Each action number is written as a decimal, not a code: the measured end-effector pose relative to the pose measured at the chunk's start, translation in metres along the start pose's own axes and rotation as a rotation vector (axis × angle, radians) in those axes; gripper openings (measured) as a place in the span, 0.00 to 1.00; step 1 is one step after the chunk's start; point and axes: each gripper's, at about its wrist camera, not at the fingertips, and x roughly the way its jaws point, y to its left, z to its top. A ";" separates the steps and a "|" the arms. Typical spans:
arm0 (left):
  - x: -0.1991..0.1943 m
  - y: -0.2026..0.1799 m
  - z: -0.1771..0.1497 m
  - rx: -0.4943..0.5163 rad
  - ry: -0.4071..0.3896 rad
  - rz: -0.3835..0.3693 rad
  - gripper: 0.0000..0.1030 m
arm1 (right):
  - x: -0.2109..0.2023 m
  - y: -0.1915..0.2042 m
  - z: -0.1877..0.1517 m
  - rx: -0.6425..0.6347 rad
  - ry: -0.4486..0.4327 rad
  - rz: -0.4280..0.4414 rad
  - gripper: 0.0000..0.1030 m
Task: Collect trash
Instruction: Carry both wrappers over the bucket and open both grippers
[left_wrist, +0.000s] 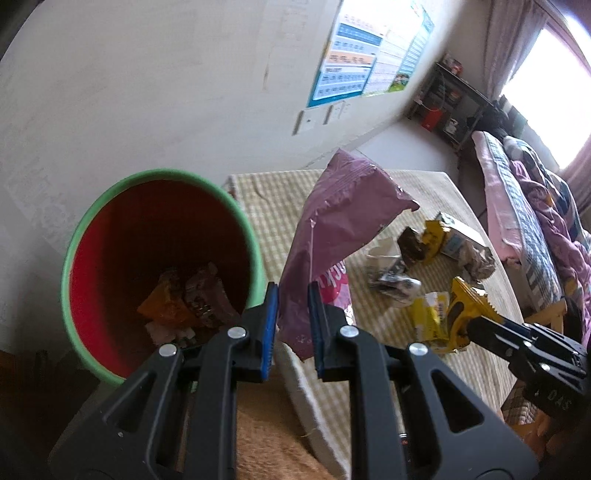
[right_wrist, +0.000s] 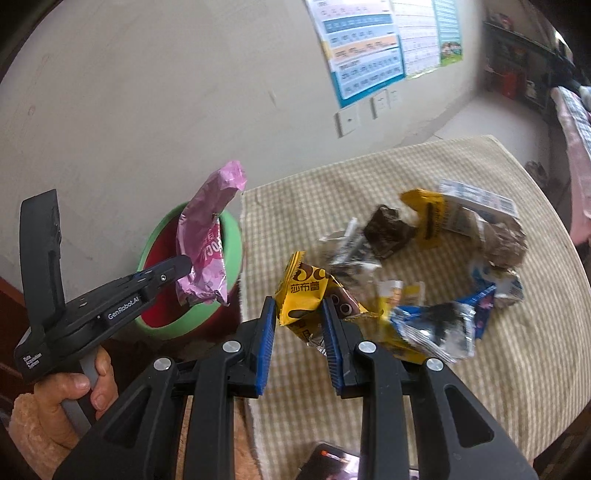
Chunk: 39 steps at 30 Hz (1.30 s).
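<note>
We see a pale wall (left_wrist: 147, 92) with a blue chart poster (left_wrist: 354, 62) behind a table covered in a cream checked cloth (right_wrist: 480, 369). A bed with purple and checked bedding (left_wrist: 524, 206) lies along the far right in the left wrist view.

Just beside the table's left edge stands a bin (left_wrist: 79, 236), green outside and red inside. Some wrappers, orange and dark, already lie at its bottom.

On the cloth, well right of the bin, a loose pile of trash (right_wrist: 436, 258) is spread out: yellow wrappers, a brown crumpled one, a white and blue carton, blue and silver foil.

Our left tongs (left_wrist: 293, 314) are clamped on a large pink bag (left_wrist: 332, 236), gripping its lower edge between the blue pads. The bag stands up from the jaws, near the table's edge and right beside the bin. In the right wrist view it hangs in front of the bin's rim. A hand (right_wrist: 79, 387) in a fuzzy tan sleeve holds the handle of these tongs.

Our right tongs (right_wrist: 299, 321) are closed narrowly on a yellow snack wrapper (right_wrist: 303, 295) with brown print. The wrapper sits over the cloth near the table's left edge, between the pile and the bin.
</note>
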 end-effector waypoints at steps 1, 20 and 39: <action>0.000 0.004 0.001 -0.006 -0.002 0.003 0.16 | 0.003 0.005 0.002 -0.012 0.003 0.003 0.25; -0.012 0.108 -0.011 -0.174 -0.030 0.155 0.16 | 0.055 0.118 0.043 -0.214 0.037 0.138 0.25; -0.005 0.142 -0.022 -0.258 -0.006 0.181 0.33 | 0.090 0.154 0.055 -0.210 0.083 0.239 0.46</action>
